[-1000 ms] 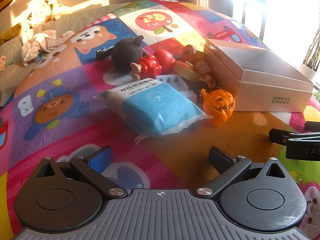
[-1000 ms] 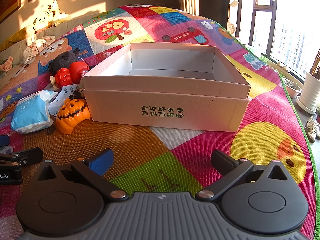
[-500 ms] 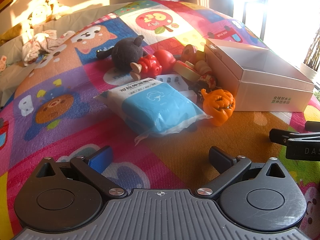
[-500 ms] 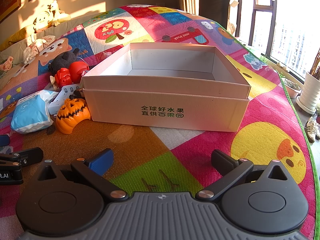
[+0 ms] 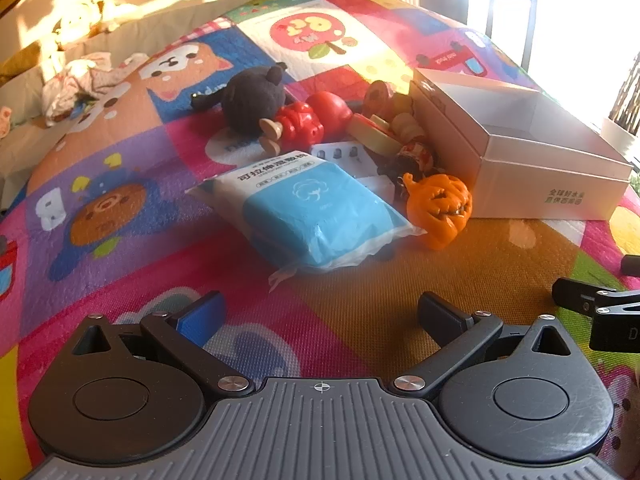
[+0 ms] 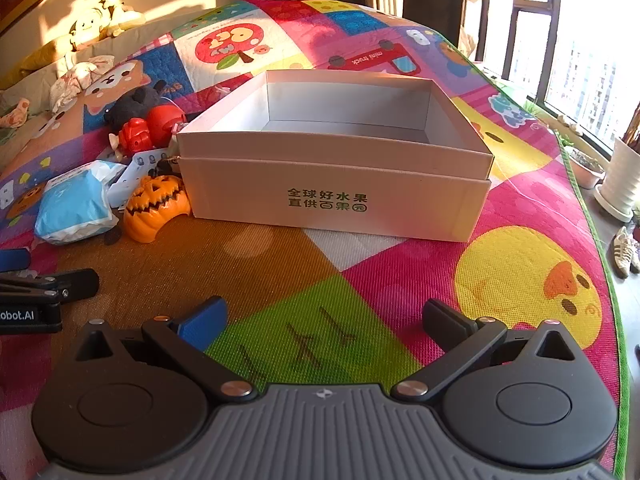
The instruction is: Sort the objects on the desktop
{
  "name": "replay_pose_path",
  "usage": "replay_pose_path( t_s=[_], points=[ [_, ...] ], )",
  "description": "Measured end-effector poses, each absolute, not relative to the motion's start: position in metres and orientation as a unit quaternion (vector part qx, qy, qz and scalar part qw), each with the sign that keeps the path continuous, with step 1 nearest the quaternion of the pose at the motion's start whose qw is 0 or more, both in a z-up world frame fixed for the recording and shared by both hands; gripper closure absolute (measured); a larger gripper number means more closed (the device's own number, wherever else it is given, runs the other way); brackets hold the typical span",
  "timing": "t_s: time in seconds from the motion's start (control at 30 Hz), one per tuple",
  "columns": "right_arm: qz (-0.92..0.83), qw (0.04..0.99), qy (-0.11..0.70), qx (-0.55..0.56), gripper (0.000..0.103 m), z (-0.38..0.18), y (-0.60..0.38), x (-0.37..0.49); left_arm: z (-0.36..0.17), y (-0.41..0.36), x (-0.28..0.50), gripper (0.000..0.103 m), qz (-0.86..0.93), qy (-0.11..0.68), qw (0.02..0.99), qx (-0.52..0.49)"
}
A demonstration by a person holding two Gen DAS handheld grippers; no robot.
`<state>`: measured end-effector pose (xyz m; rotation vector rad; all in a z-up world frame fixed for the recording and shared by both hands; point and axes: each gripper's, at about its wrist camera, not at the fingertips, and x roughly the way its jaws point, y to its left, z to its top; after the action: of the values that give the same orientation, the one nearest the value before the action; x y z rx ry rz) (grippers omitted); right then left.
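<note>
Toys, from the left wrist view, lie piled beside the box with the left gripper spread empty short of the tissue pack, while the right wrist view shows the right gripper spread empty too, facing that bare box, the pumpkin against its wall, so sorting looks unstarted.

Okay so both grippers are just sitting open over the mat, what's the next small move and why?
Probably ease the left gripper forward onto the blue-and-white packet. It lies straight ahead of the open fingers, nearest of the pile and on top, while the white box beside the orange pumpkin looks empty. The right gripper, open, faces the box and nothing graspable.
</note>
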<state>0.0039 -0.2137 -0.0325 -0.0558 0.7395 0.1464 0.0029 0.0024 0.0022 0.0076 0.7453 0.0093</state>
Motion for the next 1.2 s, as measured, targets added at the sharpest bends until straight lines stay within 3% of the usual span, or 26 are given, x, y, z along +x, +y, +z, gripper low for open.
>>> replay_pose_path(
  t_s=[0.47,0.67,1.03,1.1,1.2],
  points=[
    [0.078,0.928,0.363,-0.02,0.0,-0.032,-0.216,0.002,0.017,-0.024,0.021,0.0,-0.031,0.328,0.942,0.065],
    [0.087,0.926,0.366,-0.027,0.0,-0.031,-0.217,0.001,0.014,-0.016,0.035,0.0,0.031,0.325,0.939,0.112],
    [0.148,0.921,0.349,-0.088,0.0,-0.017,-0.202,0.004,0.034,0.053,0.028,0.0,0.127,0.309,0.941,0.056],
    [0.188,0.928,0.305,-0.104,0.002,-0.005,-0.189,-0.004,0.04,0.061,0.02,0.0,0.118,0.303,0.946,0.02],
    [0.252,0.92,0.284,-0.102,0.017,0.008,-0.164,0.002,0.049,0.071,0.011,0.0,0.119,0.287,0.95,-0.02]
  ],
)
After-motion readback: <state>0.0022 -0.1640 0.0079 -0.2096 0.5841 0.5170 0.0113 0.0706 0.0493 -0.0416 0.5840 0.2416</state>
